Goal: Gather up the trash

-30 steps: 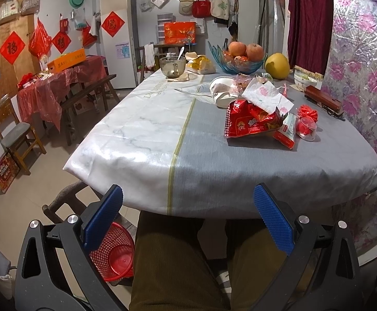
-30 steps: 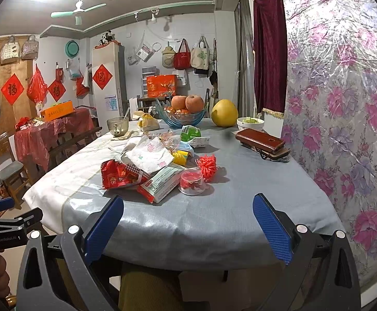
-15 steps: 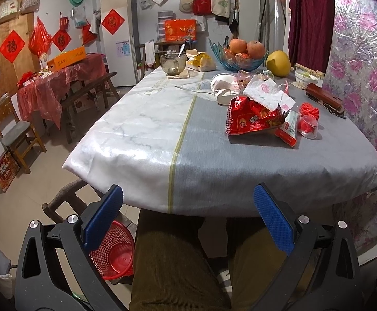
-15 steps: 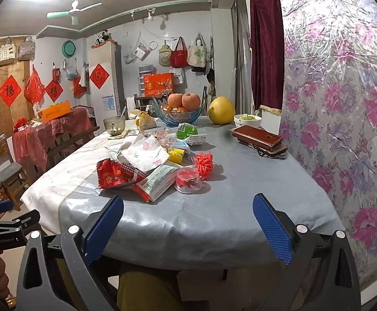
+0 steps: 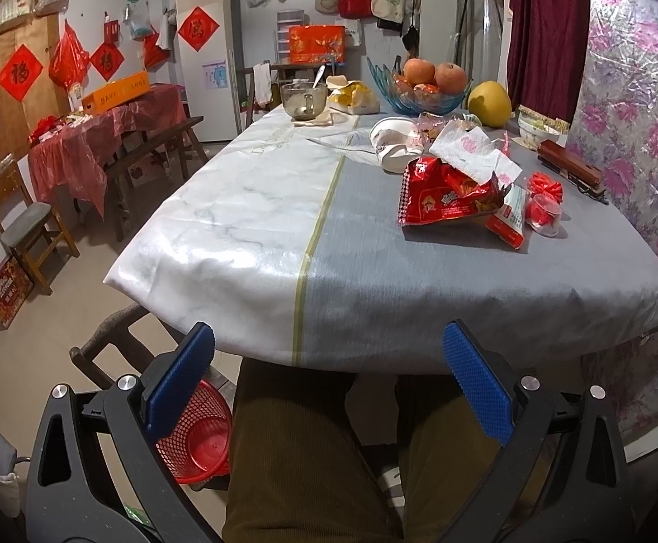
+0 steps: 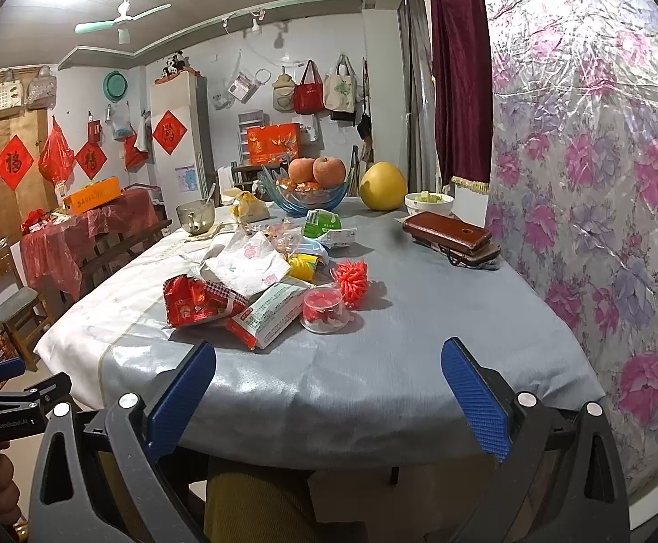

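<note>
A heap of trash lies on the table's right half: a red snack bag (image 5: 446, 197) (image 6: 197, 301), a white and red packet (image 5: 507, 219) (image 6: 272, 312), a crumpled tissue pack (image 5: 469, 151) (image 6: 247, 267), a clear cup with red scraps (image 5: 543, 215) (image 6: 324, 310) and a red net ball (image 6: 351, 278). My left gripper (image 5: 326, 378) hangs open below the table's front edge, above the person's lap. My right gripper (image 6: 326, 382) is open at the front edge, short of the heap. A red mesh basket (image 5: 195, 441) stands on the floor at the lower left.
A blue fruit bowl (image 6: 304, 197), a pomelo (image 6: 383, 181), a glass bowl with a spoon (image 6: 195, 217) and a brown wallet (image 6: 446, 233) sit farther back. The floral plastic sheet (image 6: 591, 181) hangs on the right. A wooden chair (image 5: 23, 221) and a red-covered side table (image 5: 102, 135) stand left.
Both grippers have drifted slightly, so the table sits a little lower and closer in the right wrist view. Nothing was taken or let go.
</note>
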Motion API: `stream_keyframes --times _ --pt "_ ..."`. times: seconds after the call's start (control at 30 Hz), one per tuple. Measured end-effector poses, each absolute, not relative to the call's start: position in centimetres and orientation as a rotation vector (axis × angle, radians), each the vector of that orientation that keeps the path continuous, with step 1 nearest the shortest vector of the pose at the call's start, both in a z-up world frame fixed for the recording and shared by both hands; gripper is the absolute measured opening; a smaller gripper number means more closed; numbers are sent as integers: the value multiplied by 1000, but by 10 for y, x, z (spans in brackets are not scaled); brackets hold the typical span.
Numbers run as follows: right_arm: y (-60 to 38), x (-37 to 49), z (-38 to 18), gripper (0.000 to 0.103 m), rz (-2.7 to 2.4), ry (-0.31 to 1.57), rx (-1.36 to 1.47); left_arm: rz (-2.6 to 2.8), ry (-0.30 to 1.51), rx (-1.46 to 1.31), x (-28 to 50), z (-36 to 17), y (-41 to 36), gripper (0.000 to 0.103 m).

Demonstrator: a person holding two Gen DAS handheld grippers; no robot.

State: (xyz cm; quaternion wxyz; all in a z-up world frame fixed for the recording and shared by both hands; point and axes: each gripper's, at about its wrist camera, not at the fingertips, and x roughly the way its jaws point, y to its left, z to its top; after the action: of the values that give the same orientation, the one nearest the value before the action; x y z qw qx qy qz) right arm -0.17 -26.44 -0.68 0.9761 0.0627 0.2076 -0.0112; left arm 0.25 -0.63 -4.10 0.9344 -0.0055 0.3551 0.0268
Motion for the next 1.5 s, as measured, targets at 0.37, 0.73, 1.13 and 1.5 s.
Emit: stream_keyframes --times 0.37,0.73,1.13,1.5 --pt "-264 12 -19 98 -28 463 126 60 766 -30 13 -53 1 97" --pt "-266 43 -32 98 -36 524 115 59 802 -8 41 -65 -1 97" --pt "-277 104 -56 98 -13 625 114 24 847 5 98 -71 -9 97" --pt "-279 146 -77 98 26 673 107 -169 849 -20 146 -62 -46 97"
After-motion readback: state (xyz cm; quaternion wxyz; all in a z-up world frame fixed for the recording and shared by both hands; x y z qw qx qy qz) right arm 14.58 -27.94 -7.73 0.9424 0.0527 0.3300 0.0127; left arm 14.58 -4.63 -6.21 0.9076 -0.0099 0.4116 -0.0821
